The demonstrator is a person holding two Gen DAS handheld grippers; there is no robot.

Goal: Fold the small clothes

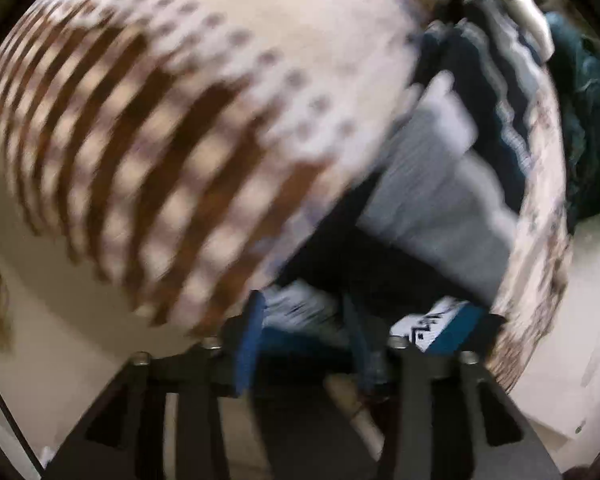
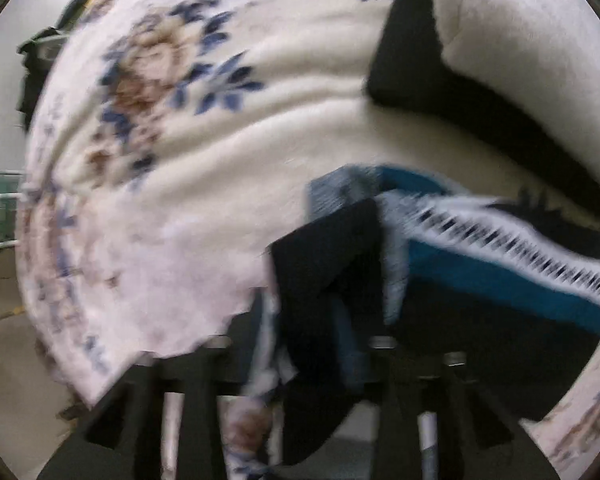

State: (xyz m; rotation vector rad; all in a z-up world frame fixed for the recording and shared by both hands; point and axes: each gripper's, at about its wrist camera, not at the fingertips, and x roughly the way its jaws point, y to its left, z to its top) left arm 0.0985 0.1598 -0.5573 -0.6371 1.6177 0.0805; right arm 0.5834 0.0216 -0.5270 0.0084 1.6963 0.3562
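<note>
1. Left tool (image 1: 320, 332) grips a blurred fold of navy, white and teal knit cloth (image 1: 440, 328), low centre.
2. Right tool (image 2: 296, 344) is clenched on the same cloth (image 2: 480, 276), zigzag-trimmed, at lower right.
3. A fluffy cream floral blanket (image 2: 240, 92) fills the upper left.

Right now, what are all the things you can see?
blanket: one, cream with blue and brown flowers, spread under everything.
sock: one, teal and dark with a white zigzag band, held at the right gripper.
striped cloth: one, white with brown stripes, upper left in the left view.
grey cloth: one, pale grey, folded, right of the striped cloth.
dark cloth: one, black, on the blanket at upper right.
left gripper: one, black with blue fingers, on blurry fabric.
right gripper: one, black, gripping the sock.
</note>
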